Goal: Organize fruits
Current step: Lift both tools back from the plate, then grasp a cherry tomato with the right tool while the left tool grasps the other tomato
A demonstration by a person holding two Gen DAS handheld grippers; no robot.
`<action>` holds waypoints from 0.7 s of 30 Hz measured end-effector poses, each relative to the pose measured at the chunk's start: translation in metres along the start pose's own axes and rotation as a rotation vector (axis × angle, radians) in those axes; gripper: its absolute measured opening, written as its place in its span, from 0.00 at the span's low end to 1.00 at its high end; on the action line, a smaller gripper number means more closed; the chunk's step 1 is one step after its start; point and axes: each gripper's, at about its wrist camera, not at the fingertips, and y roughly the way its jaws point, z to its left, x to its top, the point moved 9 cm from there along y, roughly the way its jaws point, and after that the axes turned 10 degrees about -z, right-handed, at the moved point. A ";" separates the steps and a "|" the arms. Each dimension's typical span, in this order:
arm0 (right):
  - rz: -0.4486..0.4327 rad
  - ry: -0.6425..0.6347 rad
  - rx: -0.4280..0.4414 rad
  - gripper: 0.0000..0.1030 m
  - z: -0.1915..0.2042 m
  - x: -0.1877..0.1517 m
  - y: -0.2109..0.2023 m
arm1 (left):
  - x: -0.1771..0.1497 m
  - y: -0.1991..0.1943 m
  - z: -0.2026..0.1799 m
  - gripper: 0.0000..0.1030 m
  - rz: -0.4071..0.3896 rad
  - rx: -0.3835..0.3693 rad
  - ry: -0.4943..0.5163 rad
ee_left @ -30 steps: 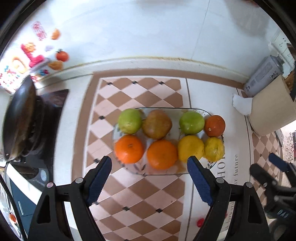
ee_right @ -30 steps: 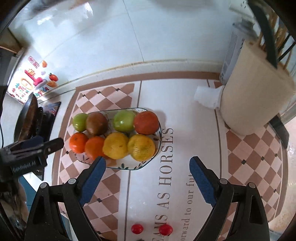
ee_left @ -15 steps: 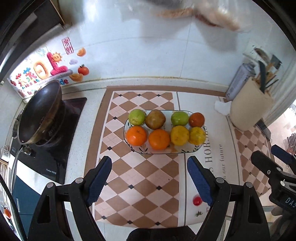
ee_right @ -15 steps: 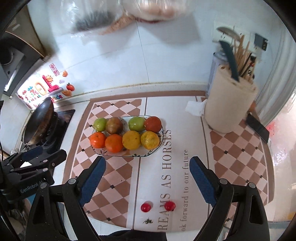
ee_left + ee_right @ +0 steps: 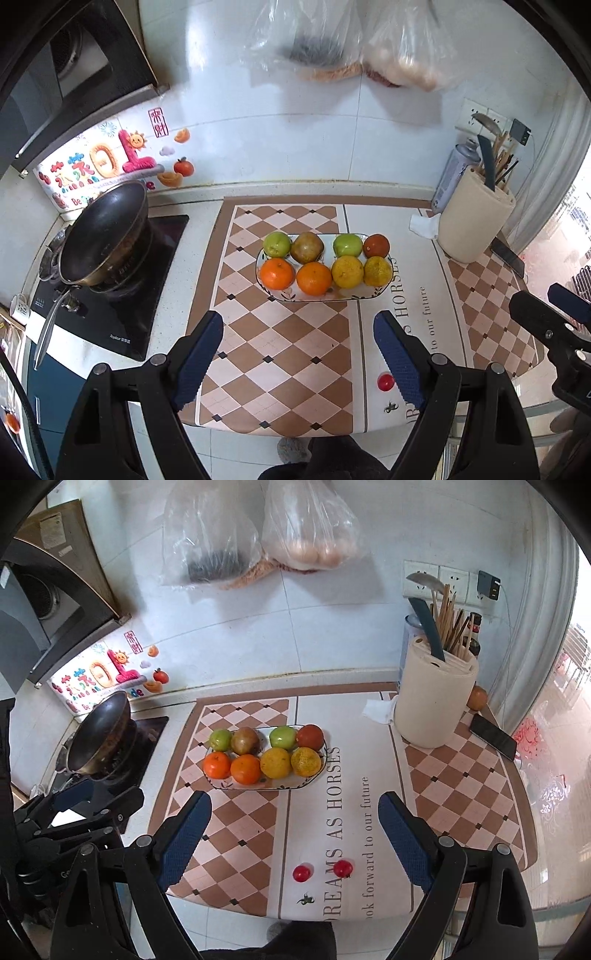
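Holding eight fruits in two rows: plate [image 5: 312,781], mid-surface; two cherry tomatoes [image 5: 301,873] near front edge. Left tongs [image 5: 298,345], right tongs [image 5: 295,823]: spread, empty.

Eight fruits [image 5: 325,264] fill a plate [image 5: 364,293] on the checkered mat [image 5: 280,350]; the left gripper [image 5: 298,334] hangs wide open, empty.
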 end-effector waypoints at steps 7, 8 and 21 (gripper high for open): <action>0.046 0.056 0.020 0.91 -0.021 -0.018 0.018 | -0.004 0.010 -0.005 1.00 0.020 -0.010 -0.002; 0.080 0.078 0.024 0.91 -0.030 -0.030 0.030 | -0.006 0.013 -0.007 1.00 0.024 -0.006 0.007; 0.486 0.286 0.008 0.57 -0.106 -0.202 0.176 | -0.140 0.158 -0.055 1.00 0.452 0.014 0.134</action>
